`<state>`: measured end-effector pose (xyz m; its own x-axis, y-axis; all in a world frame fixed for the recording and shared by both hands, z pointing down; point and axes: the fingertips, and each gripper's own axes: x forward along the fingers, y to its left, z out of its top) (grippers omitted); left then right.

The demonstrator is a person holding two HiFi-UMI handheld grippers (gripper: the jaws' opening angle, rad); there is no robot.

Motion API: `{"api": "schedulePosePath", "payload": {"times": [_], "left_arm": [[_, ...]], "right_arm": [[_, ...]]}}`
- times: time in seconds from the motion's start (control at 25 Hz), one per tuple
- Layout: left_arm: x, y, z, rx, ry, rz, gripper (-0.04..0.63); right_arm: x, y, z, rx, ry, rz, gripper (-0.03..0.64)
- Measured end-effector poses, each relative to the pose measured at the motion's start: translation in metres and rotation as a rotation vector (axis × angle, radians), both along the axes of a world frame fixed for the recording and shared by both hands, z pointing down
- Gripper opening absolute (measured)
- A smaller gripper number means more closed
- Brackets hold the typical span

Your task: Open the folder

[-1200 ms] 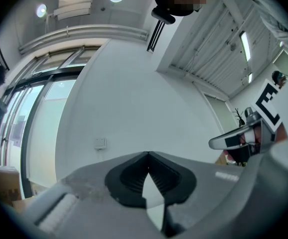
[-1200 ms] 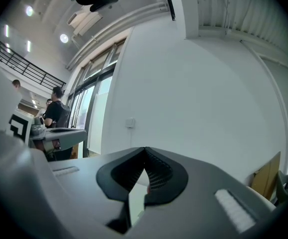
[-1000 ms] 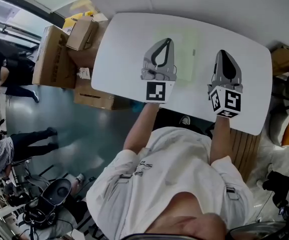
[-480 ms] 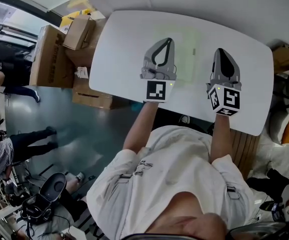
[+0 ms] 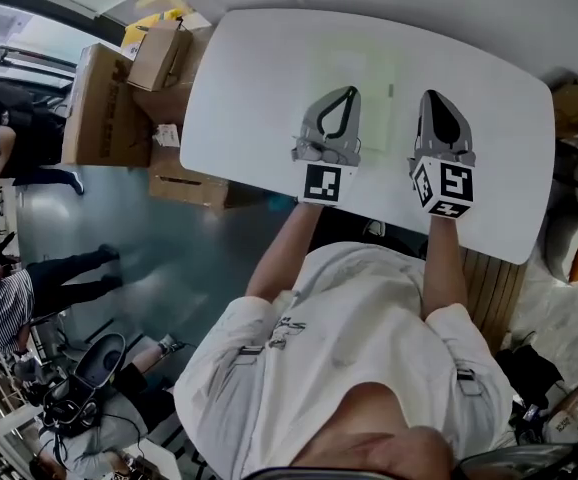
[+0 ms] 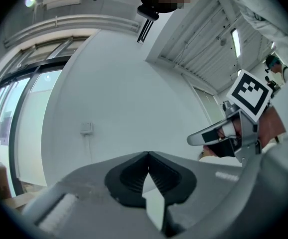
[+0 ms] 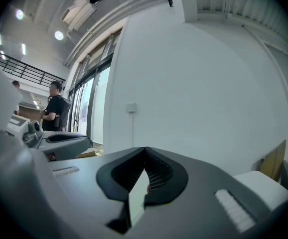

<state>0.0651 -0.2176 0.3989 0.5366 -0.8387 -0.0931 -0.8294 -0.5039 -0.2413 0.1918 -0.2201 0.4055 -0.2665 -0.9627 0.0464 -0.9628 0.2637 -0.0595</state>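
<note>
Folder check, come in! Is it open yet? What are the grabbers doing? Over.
Left gripper shut, empty. Right gripper shut, empty. Folder flat on white table, looks closed, not gripped. Nothing in the way.

Cardboard boxes [image 5: 104, 108] stand beside the white table [image 5: 259, 78].

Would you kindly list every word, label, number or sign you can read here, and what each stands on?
No text is legible.
Shirt print: too small to read.
White label on a cardboard box: blurred, unreadable.
Marker cubes: square black-and-white patterns, no letters.
</note>
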Motion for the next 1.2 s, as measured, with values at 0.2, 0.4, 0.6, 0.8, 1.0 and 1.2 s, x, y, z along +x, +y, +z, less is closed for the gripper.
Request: {"api": "schedulePosePath", "payload": {"times": [0.2,0.4,0.6,0.8,1.0,1.2], "left_arm": [[0.009,0.011,0.033,-0.061,-0.033,0.037,0.005],[0.018,0.023,0.064,-0.089,-0.119,0.076,0.028],[0.029,0.033,0.105,-0.155,-0.228,0.133,0.081],[0.037,0.040,0.143,-0.166,-0.354,0.203,0.117],[0.049,0.052,0.174,-0.167,-0.497,0.278,0.155],[0.054,0.060,0.200,-0.125,-0.649,0.336,0.166]], "right_arm": [[-0.002,0.002,0.023,-0.041,0.004,-0.005,0.002],[-0.004,0.005,0.047,-0.084,0.007,-0.013,0.002],[-0.007,0.009,0.071,-0.134,0.012,-0.042,0.002],[-0.014,0.007,0.104,-0.191,0.013,-0.084,0.002],[-0.018,0.004,0.131,-0.244,0.018,-0.121,0.002],[-0.024,0.000,0.157,-0.302,0.021,-0.148,0.002]]}}
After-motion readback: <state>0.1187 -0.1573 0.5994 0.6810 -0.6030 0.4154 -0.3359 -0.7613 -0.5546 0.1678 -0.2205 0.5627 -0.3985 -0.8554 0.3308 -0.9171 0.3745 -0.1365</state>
